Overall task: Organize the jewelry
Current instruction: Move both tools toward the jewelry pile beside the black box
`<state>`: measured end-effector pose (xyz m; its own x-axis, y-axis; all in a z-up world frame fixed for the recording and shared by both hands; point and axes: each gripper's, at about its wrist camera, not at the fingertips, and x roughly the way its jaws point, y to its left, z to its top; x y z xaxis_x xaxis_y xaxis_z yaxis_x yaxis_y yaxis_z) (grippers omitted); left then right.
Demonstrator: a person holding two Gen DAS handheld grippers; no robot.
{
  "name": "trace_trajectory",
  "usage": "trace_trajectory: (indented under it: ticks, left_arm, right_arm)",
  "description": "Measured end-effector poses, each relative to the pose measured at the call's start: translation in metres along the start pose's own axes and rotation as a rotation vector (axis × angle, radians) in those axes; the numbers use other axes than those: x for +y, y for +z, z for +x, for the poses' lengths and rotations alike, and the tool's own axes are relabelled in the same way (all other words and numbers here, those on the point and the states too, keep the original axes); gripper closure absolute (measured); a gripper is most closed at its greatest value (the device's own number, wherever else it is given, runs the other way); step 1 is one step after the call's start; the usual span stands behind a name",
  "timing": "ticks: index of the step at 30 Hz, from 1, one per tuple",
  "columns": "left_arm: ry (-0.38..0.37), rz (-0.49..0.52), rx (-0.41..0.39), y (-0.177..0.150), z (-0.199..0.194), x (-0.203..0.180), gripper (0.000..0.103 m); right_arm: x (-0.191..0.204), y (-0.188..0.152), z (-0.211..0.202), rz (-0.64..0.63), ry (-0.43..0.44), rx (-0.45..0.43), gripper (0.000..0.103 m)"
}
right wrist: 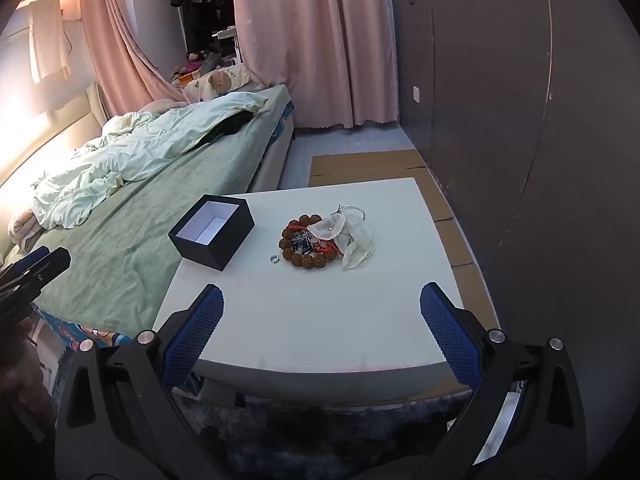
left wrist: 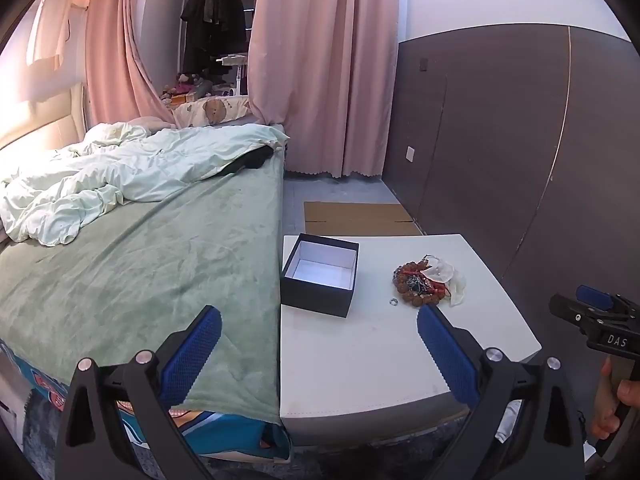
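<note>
The worktop [right wrist: 320, 312] is plain white. On it the box [right wrist: 212, 236] is black outside and white inside. The bead bracelet [right wrist: 298, 258] is reddish brown, with a red cord [right wrist: 326, 249] and a dark, silvery chain [right wrist: 301, 245] lying within its ring; the pouch [right wrist: 356, 240] beside it is translucent white, and the small ring [right wrist: 274, 259] is silver. Each gripper, left [left wrist: 318, 350] and right [right wrist: 320, 334], is black with blue, dimple-textured pads [right wrist: 192, 340]. The bed sheet [left wrist: 140, 280] is soft green, the duvet [left wrist: 100, 176] pale mint, the curtains [left wrist: 320, 60] pink, the wall panels [left wrist: 500, 140] dark brown.
</note>
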<state>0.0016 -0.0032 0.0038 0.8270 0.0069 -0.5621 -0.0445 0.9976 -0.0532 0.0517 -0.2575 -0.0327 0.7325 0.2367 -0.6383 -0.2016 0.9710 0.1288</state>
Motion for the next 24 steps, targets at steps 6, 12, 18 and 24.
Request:
trace_trajectory:
  ticks: [6,12,18,24]
  left_arm:
    - [-0.004,-0.004,-0.003,0.0,-0.001,0.001,0.008]
    - [-0.011,-0.002,-0.007,0.002,-0.001,0.002,0.008]
    - [-0.013,-0.007,-0.01,0.004,-0.001,-0.005,0.008]
    - [-0.019,0.008,-0.005,-0.004,0.004,-0.008,0.008]
  right_arm:
    - [-0.003,0.001,-0.002,0.0,-0.009,0.002,0.005]
    - [0.001,-0.001,-0.01,-0.007,-0.021,-0.011,0.005]
    - [-0.001,-0.005,-0.006,-0.021,-0.029,0.0,0.005]
    - [0.0,-0.01,-0.007,-0.013,-0.027,-0.003,0.005]
